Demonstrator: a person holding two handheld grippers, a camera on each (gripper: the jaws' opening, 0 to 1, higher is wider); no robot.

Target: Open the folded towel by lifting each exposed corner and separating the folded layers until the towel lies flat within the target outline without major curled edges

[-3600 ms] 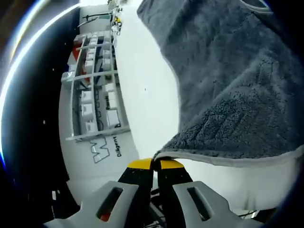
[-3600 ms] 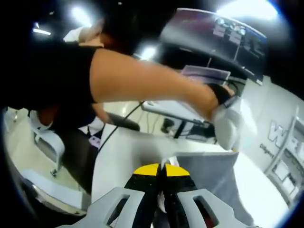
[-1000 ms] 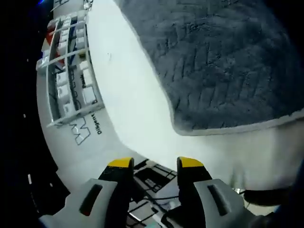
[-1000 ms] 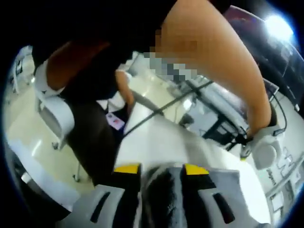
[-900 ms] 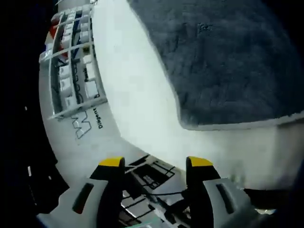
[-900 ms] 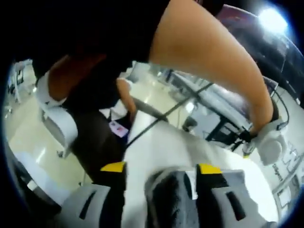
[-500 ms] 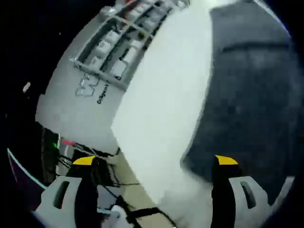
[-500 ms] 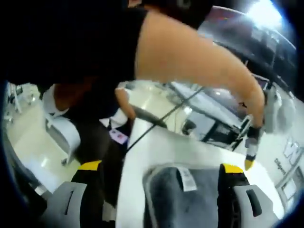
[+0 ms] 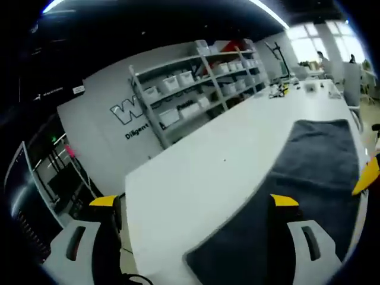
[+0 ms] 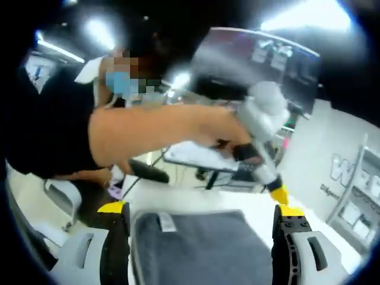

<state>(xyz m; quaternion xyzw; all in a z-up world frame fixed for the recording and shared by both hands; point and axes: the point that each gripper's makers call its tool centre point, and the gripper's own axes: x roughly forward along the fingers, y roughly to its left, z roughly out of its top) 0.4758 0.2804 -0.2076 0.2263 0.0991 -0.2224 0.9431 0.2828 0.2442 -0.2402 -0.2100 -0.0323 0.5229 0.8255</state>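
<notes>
Left gripper [image 9: 195, 200]: jaws spread wide, nothing between them, hovering above the near edge of a white table [image 9: 196, 172]. Beyond the jaws, the dark grey towel [image 9: 297, 190] spread flat on the tabletop, running away toward the far right. A yellow tip of the right gripper [image 9: 367, 176] poking in at the right edge, over the towel. Behind the table, a grey wall with lettering and a shelving rack [image 9: 196, 89] stocked with white bins.

Right gripper [image 10: 200, 209]: jaws likewise wide apart and empty. Between them, the towel [image 10: 199, 246] on the table, a small white tag [image 10: 165, 222] near its corner (print unreadable). Above, a person's bare arm [image 10: 160, 127] reaching across, holding the left gripper [image 10: 278, 193] with its yellow tip pointing down just past the towel's far edge.
</notes>
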